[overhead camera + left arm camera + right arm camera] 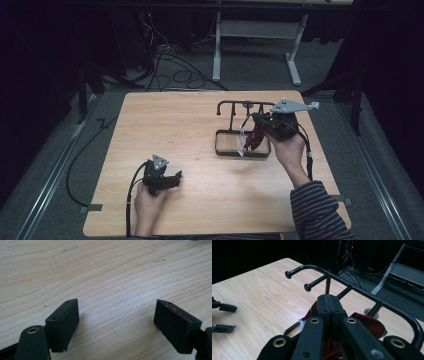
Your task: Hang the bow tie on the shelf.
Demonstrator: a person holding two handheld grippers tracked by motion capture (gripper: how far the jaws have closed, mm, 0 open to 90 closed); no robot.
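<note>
A black wire rack [243,104] with pegs stands on its tray base [222,149] at the table's right middle. My right gripper [256,119] hovers over the tray beside the rack, shut on a dark red strap [258,139] that hangs down with a pale tag [241,145]. In the right gripper view the jaws [328,299] are pressed together just below the rack's bar [362,291], and red strap [370,324] bulges out beneath them. My left gripper [176,178] rests low on the table at the front left, open, with bare wood between its fingers [116,315].
The wooden table [200,120] has bare wood between the two hands. A cable [132,195] trails from the left gripper over the front edge. Behind the table are a white desk frame [217,45] and loose cables [175,70] on the floor.
</note>
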